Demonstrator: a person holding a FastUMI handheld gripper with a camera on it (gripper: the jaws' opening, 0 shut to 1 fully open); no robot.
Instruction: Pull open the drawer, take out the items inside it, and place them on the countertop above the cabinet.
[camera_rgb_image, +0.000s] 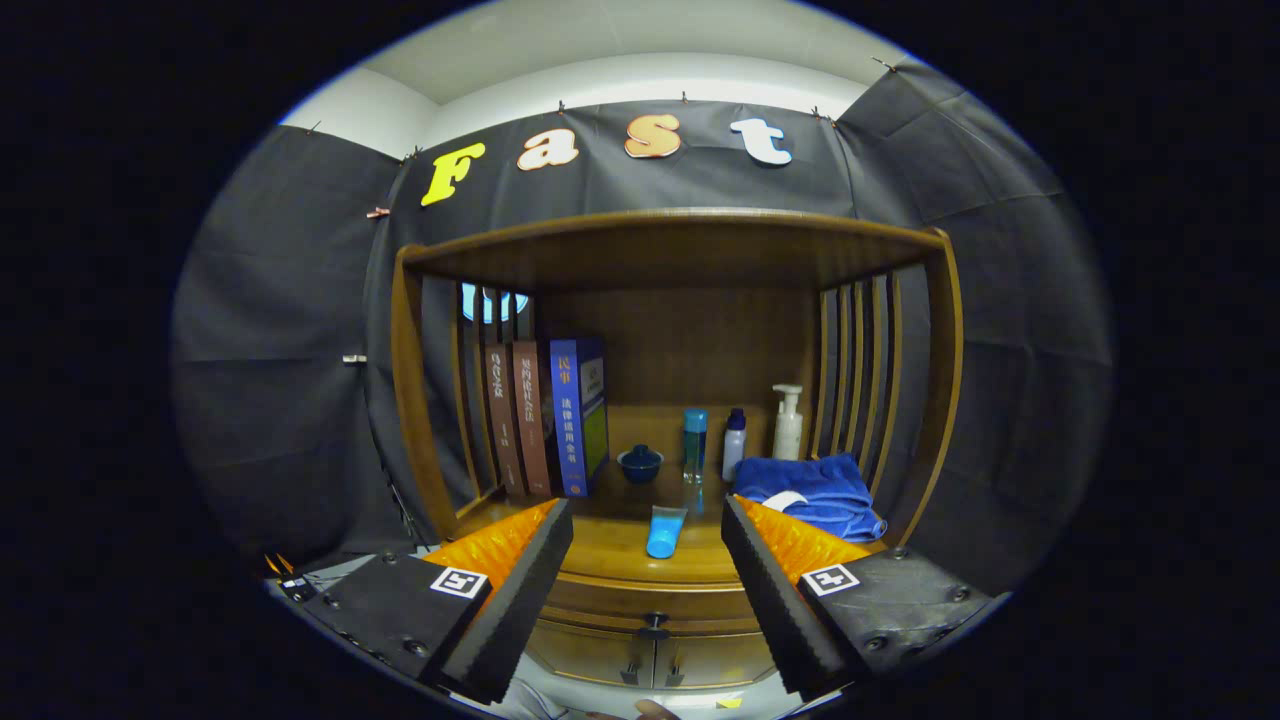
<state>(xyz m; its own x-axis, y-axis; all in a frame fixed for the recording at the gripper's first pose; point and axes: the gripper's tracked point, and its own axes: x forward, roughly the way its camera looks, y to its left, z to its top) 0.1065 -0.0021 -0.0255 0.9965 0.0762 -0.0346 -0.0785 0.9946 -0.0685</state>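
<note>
Gripper (648, 560) fingers spread wide apart, holding nothing, touching nothing, hanging in front of the cabinet. Drawer (650, 608) sits shut under the counter's front edge, its knob (654, 626) between the fingers. Counter (610, 545) carries a blue tube (665, 531) near the front edge, just ahead of the fingers; blue towel (815, 492) at the right side; books (548, 415) upright at the left; small bowl (640, 463) and three bottles (737, 440) toward the back.
</note>
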